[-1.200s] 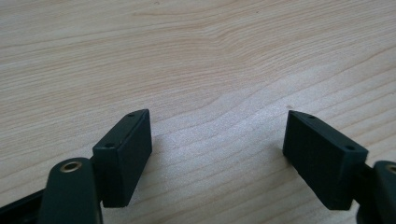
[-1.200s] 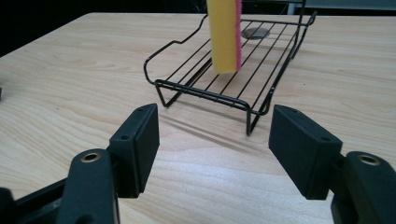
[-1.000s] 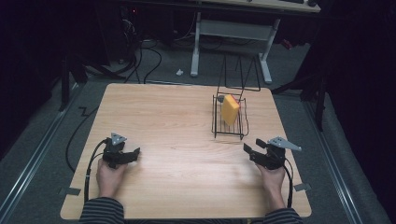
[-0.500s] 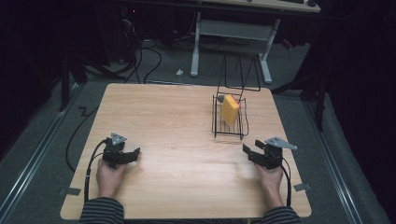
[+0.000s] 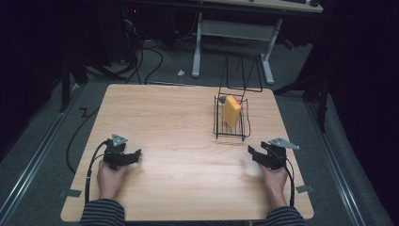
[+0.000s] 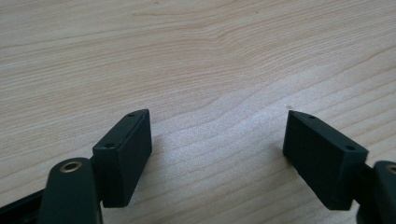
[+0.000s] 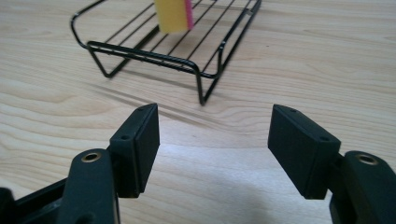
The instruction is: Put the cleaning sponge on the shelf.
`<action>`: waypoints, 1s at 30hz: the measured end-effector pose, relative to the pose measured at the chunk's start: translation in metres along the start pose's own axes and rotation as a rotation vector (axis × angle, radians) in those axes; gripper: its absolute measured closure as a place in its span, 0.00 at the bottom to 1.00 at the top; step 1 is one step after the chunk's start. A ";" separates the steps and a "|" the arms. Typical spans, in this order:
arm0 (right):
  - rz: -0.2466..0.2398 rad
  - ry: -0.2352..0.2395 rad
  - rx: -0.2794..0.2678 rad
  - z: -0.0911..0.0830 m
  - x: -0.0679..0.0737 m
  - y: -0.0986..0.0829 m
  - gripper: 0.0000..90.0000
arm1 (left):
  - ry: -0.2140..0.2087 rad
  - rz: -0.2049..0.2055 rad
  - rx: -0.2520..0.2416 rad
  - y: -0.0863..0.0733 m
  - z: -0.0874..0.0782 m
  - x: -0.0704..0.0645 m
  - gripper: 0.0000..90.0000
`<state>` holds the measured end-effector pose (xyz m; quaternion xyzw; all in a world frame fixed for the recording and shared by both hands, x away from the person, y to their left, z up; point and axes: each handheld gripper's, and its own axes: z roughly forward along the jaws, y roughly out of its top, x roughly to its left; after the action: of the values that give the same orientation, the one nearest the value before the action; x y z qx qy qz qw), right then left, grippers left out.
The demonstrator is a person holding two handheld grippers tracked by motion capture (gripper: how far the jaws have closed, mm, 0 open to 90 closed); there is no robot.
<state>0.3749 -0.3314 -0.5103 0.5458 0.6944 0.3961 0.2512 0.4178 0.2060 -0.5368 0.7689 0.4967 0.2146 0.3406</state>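
A black wire rack (image 5: 230,123) stands on the right half of the wooden table (image 5: 179,127), and a yellow sponge (image 5: 231,110) with a pink side stands upright in it. In the right gripper view the rack (image 7: 177,49) and the sponge (image 7: 173,14) lie just ahead of the jaws. My right gripper (image 5: 254,153) rests near the table's front right, below the rack, open and empty (image 7: 214,140). My left gripper (image 5: 134,155) rests at the front left, open over bare wood (image 6: 217,144).
A white-legged desk frame (image 5: 233,33) and cables (image 5: 141,56) stand on the floor beyond the table's far edge. A black wire stand (image 5: 242,75) rises behind the rack. Bare wood stretches between the two grippers.
The right gripper has shifted very slightly; the left gripper, the rack and the sponge have stayed where they were.
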 end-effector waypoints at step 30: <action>-0.017 -0.091 0.130 0.023 -0.006 -0.007 0.37 | 0.001 0.001 -0.002 0.000 0.000 0.000 0.27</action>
<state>0.3912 -0.3317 -0.5293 0.5725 0.7111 0.3227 0.2500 0.4177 0.2058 -0.5370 0.7687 0.4963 0.2157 0.3410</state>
